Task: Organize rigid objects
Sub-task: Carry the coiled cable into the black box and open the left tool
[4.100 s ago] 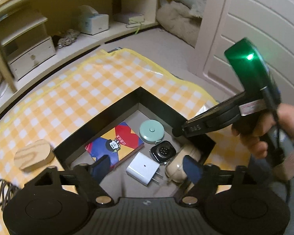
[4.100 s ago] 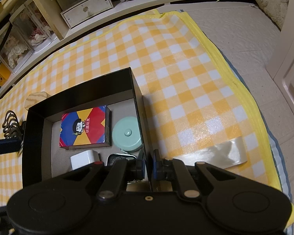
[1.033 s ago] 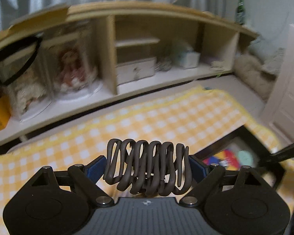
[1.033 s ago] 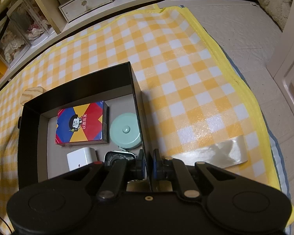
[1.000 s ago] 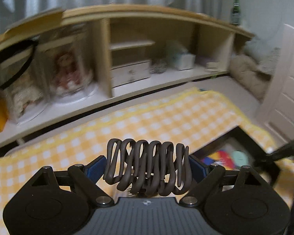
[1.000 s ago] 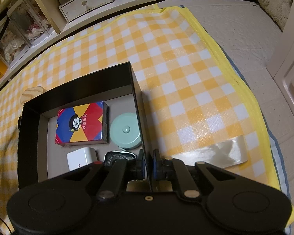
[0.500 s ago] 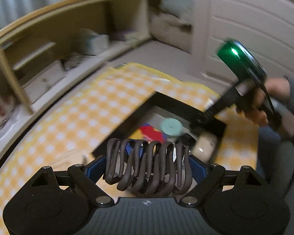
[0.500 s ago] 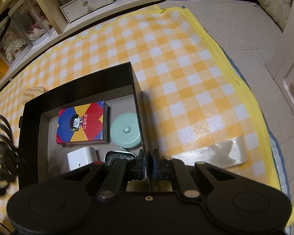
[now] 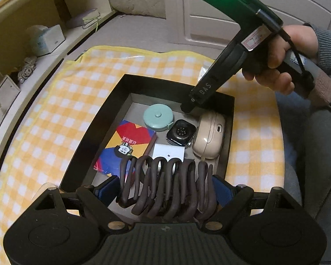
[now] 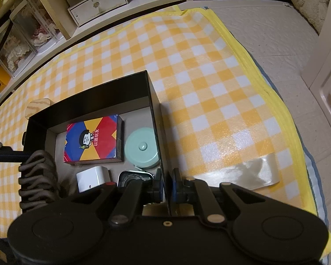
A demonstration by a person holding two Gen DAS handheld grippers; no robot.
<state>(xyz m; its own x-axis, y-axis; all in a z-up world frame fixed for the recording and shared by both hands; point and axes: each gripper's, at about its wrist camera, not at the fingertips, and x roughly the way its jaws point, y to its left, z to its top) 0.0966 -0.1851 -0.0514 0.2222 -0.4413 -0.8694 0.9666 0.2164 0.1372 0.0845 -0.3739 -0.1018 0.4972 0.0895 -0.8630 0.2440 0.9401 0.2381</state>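
Left gripper [image 9: 165,190]: mine, clamped across the ends of the dark coiled wire rack [image 9: 165,187], blue pads pressing in from both sides.
Where the rack is: in the air, over the near edge of the black box [image 9: 156,81] — not yet set down.
Right gripper [image 10: 164,186]: pinched together on the box's side wall; I judge it is steadying the box.
Box contents: card pack [image 9: 126,148], mint tape measure [image 9: 158,119], watch [image 9: 181,135], white charger [image 9: 168,153], beige case [image 9: 208,135] — the floor is mostly taken.
How the rack will handle: bare metal loops, so I expect it stiff and light, but springy end to end; squeezed too hard it may bow or pop out sideways.
Surface: smooth round wire, probably slick against the pads.
Best hold: as now, on the outermost loops, low and centred.
Fragility: the rack itself looks tough; the watch face beneath is what could get scratched.
Free spot: the near left corner by the card pack seems likeliest, though my own gripper hides it.
Outside the box: a round wooden piece [image 10: 37,106] on the checked mat [image 10: 209,66].
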